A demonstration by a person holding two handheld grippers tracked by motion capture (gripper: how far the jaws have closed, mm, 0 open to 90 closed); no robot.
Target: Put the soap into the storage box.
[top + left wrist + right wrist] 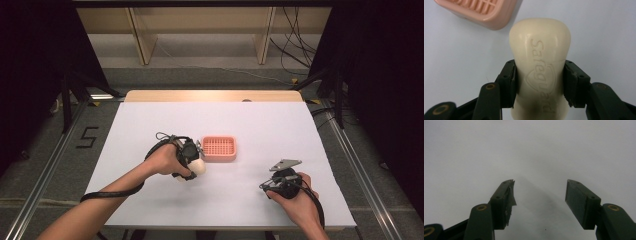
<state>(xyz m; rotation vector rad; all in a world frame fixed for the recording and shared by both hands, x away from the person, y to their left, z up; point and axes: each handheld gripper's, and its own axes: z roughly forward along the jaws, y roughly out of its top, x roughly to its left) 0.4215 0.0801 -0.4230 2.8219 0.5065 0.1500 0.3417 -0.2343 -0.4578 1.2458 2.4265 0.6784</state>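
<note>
**Soap bar clamped beside the pink dish**

Nearest the high camera, the person's two bare forearms come in from the bottom edge, each hand wrapped around a black two-jaw gripper with a trailing cable.

The largest thing is the white, matte table top (150,120), smooth and bare apart from the work at its middle; a strip of pale wood shows along its far edge. Beyond it lie grey floor, wooden shelf legs and loose black cables, well away from the hands.

Next in size is the pink plastic soap dish (219,148), a rounded rectangle with a slotted grid floor and a raised rim. It sits near the centre of the table, just beside the left gripper (191,156), and nothing covers it.

The left gripper is clamped on the cream-coloured bar of soap (540,62): its ribbed black pads press both narrow sides of the waisted, glossy bar, which carries embossed lettering and a shield mark. The bar sits just short of the dish's near corner, apart from it.

The right gripper (540,197) stands well apart to the right, jaws spread with only white table between them. One pad's lining looks frayed.
</note>
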